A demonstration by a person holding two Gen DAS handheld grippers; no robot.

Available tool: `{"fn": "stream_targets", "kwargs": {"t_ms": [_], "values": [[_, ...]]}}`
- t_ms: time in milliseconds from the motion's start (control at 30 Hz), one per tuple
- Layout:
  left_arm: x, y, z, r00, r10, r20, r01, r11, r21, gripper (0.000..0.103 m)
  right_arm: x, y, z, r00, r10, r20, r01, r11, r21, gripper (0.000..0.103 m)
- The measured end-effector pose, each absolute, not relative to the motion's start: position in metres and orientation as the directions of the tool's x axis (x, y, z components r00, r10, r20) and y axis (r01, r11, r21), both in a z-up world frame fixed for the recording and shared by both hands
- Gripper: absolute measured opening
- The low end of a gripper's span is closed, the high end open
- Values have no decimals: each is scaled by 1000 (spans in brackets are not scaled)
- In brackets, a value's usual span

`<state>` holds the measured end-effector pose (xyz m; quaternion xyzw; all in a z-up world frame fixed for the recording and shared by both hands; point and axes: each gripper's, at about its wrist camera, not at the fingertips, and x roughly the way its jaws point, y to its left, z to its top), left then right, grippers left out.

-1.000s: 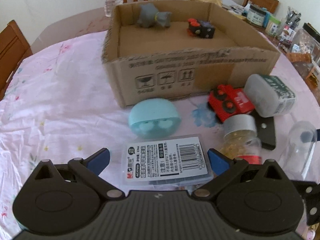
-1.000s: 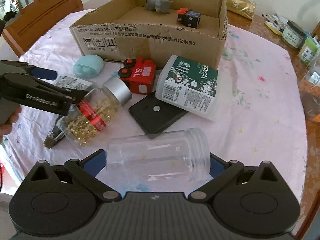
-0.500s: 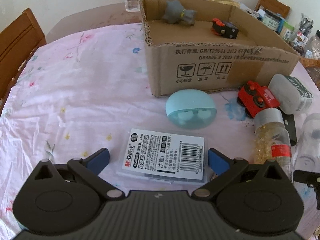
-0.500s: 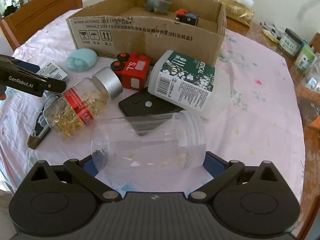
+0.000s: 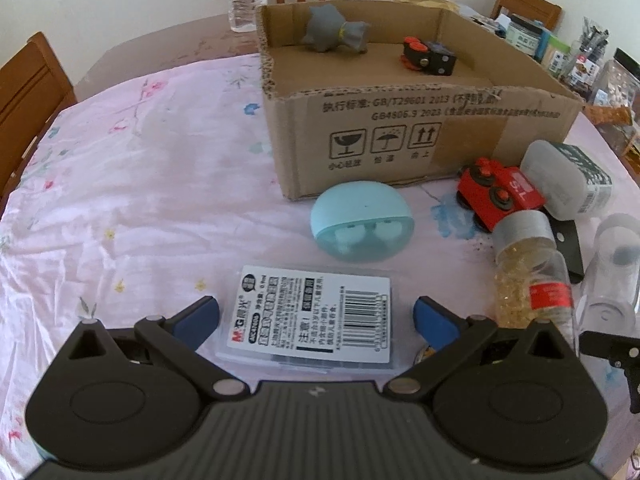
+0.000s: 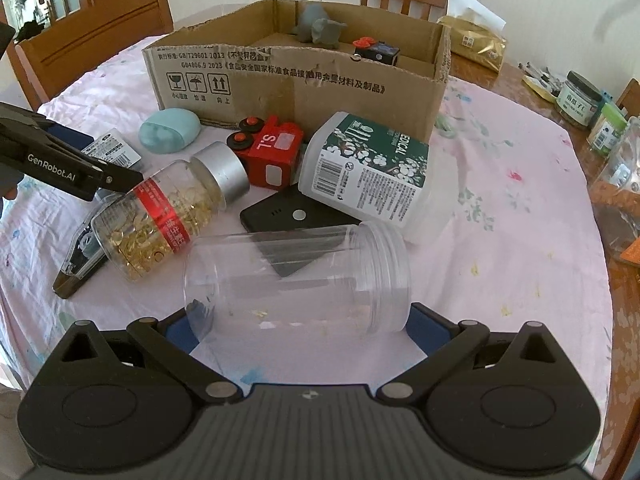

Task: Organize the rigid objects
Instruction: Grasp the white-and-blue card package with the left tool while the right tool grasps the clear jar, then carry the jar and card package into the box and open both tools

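Covering the table, a pink floral tablecloth [image 5: 140,184] carries everything, and the biggest item on it is an open cardboard box [image 5: 400,136] at the far side. Inside the box lie a grey toy animal [image 5: 334,34] and a small black toy car with red wheels [image 5: 428,56]. In front of the box a white bottle with a green label [image 6: 368,172] lies on its side, partly over a flat black device [image 6: 288,216]. A clear plastic jar [image 6: 296,280], empty and on its side, sits between the right gripper [image 6: 298,326] fingers, which stand at its two ends; whether they press it I cannot tell. Beside it lies a capsule bottle with a silver cap [image 6: 168,216], touching a red toy car [image 6: 272,156]. The left gripper [image 5: 316,316] is spread wide, its blue pads either side of a labelled flat pack [image 5: 314,314] without touching. Just beyond sits a light blue earbud case [image 5: 362,220].
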<state>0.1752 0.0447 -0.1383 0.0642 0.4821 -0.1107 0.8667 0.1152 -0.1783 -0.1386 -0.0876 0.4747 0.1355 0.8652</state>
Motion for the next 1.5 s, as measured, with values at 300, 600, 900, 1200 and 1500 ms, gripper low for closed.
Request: {"fn": "stream_targets", "kwargs": {"t_ms": [300,600,900,1200,1500], "values": [[176,50,-138,506,-152,-849,300,954,8,98,126,-171,-134,461,116,-880,-304,952,-34,103],[179,48,-137,480,-156,-863,317,948,5,93,129,-157,-119,482,94,-871,-304,950,-66,103],[177,49,-136,469,-146,-871,333,943,21,89,131,-155,-113,464,58,-884,-280,956,-84,93],[174,52,-122,460,-163,-873,382,924,29,89,133,-161,-92,467,92,-880,-318,945,-70,93],[170,60,-80,464,-209,-861,419,908,6,89,152,-167,-35,537,163,-827,-406,910,-84,93]]}}
